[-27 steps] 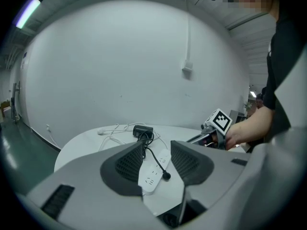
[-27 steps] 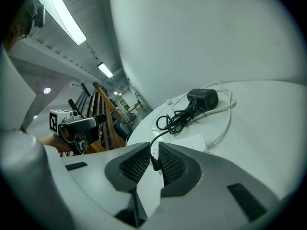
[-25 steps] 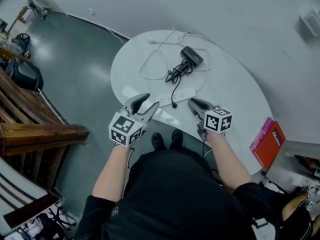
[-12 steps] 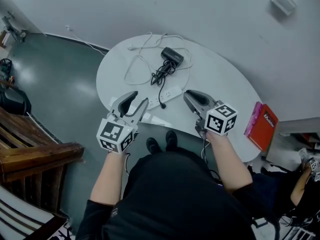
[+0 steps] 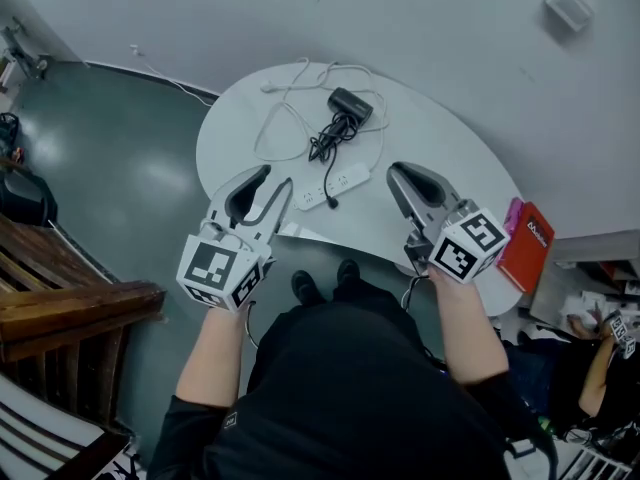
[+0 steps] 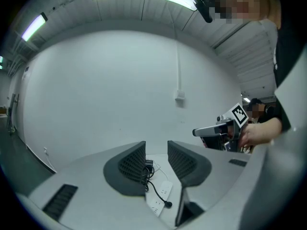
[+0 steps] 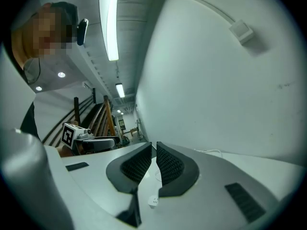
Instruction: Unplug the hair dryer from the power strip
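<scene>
The black hair dryer (image 5: 350, 103) lies at the far side of the white round table (image 5: 450, 158). Its black cord (image 5: 325, 144) is bunched beside it and runs across the white power strip (image 5: 335, 186). The black plug (image 5: 330, 204) rests at the strip's near edge. My left gripper (image 5: 277, 176) hangs above the table's near left rim, its jaws closing with nothing between them. In the left gripper view the strip (image 6: 160, 198) and plug (image 6: 168, 204) show below the left gripper (image 6: 156, 145). My right gripper (image 5: 393, 170) hovers right of the strip, shut and empty.
A red book (image 5: 525, 243) lies on the table's right edge. A white cable (image 5: 285, 118) loops at the far left of the table. A wooden stair (image 5: 70, 293) stands to the left. A person (image 5: 600, 343) sits at the lower right.
Both grippers have risen off the table toward the camera, and the left jaws have narrowed. The hair dryer, cord and strip lie as before.
</scene>
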A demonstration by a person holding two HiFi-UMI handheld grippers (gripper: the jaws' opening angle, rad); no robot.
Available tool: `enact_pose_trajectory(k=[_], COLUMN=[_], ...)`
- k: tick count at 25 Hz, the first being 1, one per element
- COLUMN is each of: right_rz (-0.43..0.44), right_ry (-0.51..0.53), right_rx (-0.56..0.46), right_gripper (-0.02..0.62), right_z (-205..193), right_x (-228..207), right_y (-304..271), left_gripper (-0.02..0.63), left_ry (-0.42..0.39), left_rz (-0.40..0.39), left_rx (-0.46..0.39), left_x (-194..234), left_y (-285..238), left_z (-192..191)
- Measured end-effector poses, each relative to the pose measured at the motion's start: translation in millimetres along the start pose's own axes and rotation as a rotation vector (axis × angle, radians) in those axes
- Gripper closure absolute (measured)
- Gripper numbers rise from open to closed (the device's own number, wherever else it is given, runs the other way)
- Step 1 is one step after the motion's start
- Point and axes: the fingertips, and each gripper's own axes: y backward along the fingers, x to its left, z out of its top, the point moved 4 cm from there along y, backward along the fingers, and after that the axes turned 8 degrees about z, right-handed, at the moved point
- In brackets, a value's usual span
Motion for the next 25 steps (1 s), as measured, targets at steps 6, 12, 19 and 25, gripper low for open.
enact_pose_trajectory(k=[6, 12, 19, 25], right_rz=[0.005, 0.009, -0.013, -0.01], right_ry=[0.085, 0.138, 0.196, 0.234], right_rx=[-0.057, -0.114, -0.156, -0.175], right_gripper=[0.552, 0.557, 0.56, 0.561], right_z=[37.5, 64.6, 80.7, 89.7], right_x=[2.9, -10.8, -23.0, -25.2], right_y=[12.2, 21.9, 27.5, 27.7], left_gripper=[0.48, 0.506, 0.538, 0.549], left_ry=[-0.019, -0.011, -0.025, -0.044], left_rz=[0.053, 0.124, 0.2, 0.247], left_rx=[-0.038, -0.059, -0.058, -0.084], left_x=[-0.6, 2.0, 7.1, 12.1], left_y=[8.4, 4.2, -1.4, 4.0], left_z=[27.1, 43.5, 56.2, 70.2])
